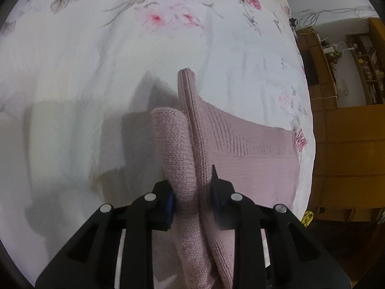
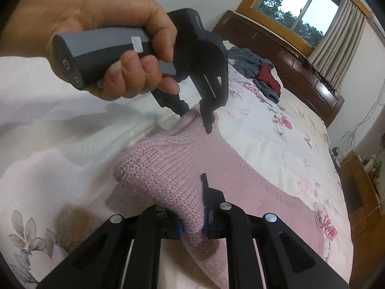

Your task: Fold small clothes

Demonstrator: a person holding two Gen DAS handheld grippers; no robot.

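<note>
The left gripper (image 1: 192,192) and right gripper (image 2: 193,219) are each clamped on a bunched edge of a pink knit (image 1: 252,149), lifting that edge clear of a floral bedspread (image 1: 96,48), apparently to carry it over the part lying flat and make a fold. In the right wrist view a hand (image 2: 115,48) squeezes the left gripper's handle. The knit is a thick, ribbed, soft-draping piece, near the bed's edge; a grey and red heap (image 2: 259,74) lies well apart, by the headboard.
</note>
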